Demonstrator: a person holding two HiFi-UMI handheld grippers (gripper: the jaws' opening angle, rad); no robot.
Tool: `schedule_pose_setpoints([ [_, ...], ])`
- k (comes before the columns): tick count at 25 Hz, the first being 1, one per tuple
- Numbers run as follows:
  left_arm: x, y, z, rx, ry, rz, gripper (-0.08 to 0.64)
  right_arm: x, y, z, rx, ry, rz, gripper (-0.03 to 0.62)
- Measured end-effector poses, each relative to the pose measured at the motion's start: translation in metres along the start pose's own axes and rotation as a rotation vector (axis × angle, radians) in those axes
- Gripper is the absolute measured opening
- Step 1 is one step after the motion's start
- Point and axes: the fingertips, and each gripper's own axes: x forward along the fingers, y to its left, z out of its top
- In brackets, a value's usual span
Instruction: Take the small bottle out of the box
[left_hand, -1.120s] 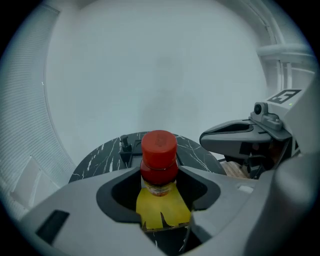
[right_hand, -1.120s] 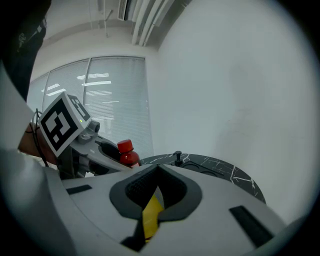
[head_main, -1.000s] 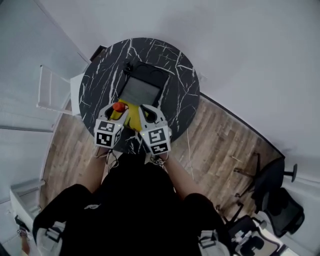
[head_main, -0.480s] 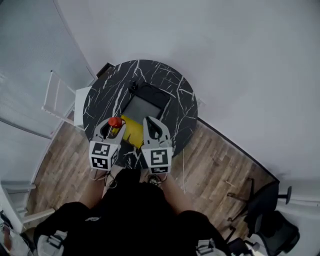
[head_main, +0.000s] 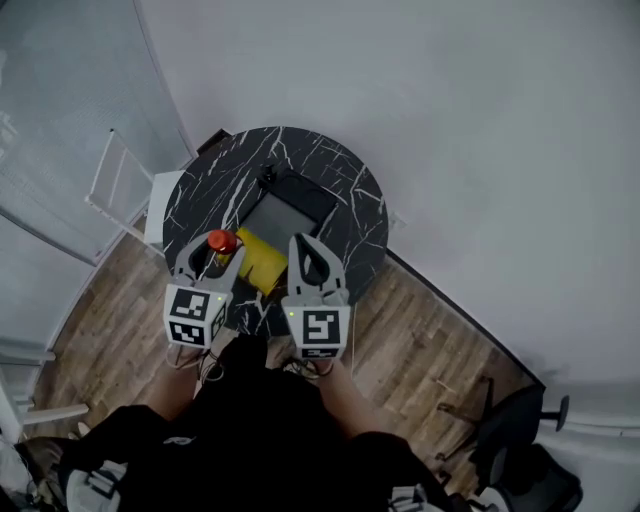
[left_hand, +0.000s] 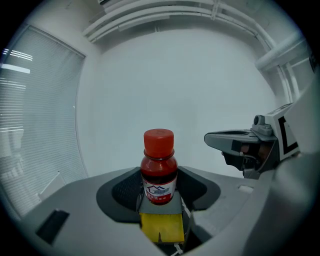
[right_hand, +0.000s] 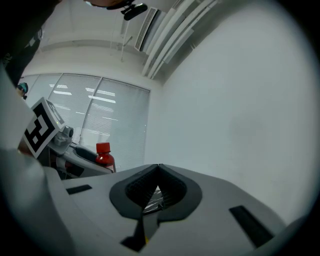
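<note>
A small bottle (head_main: 220, 241) of red liquid with a red cap stands upright between the jaws of my left gripper (head_main: 212, 249), which is shut on its lower body (left_hand: 159, 172). In the head view it hangs above the near left part of the round black marble table (head_main: 340, 175). My right gripper (head_main: 303, 241) is beside it to the right, shut and empty, its jaw tips meeting (right_hand: 159, 166). On the table lie an open black box (head_main: 283, 213) with a grey inside and a yellow object (head_main: 260, 262) just in front of it.
A white wire rack (head_main: 115, 185) stands left of the table on the wooden floor (head_main: 420, 320). A black office chair (head_main: 525, 455) is at the lower right. Pale walls surround the table. The left gripper (right_hand: 50, 135) with the bottle (right_hand: 104, 156) shows in the right gripper view.
Both grippers have come up and back towards me, away from the box, the left one carrying the bottle leftward. The table looks smaller and farther in the head view.
</note>
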Motion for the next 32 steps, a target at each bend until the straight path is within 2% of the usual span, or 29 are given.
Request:
schedule_pose_setpoints([
  [9, -0.013, -0.006, 0.015, 0.014, -0.019, 0.005, 0.215, -0.011, 0.003, 0.015, -0.050, -0.017, 0.034, -0.005],
  [18, -0.023, 0.013, 0.023, 0.021, -0.026, 0.060, 0.215, -0.006, -0.004, 0.011, -0.024, -0.023, 0.033, -0.005],
  [21, -0.023, 0.014, 0.023, 0.000, -0.030, 0.065, 0.215, -0.005, -0.002, 0.009, -0.002, -0.020, 0.048, -0.005],
  [25, -0.023, 0.014, 0.021, 0.009, -0.025, 0.075, 0.215, -0.004, 0.004, 0.008, 0.015, -0.003, 0.072, -0.005],
  [32, -0.019, 0.011, 0.018, -0.002, -0.014, 0.073, 0.215, -0.007, -0.006, 0.007, 0.011, -0.001, 0.061, -0.005],
])
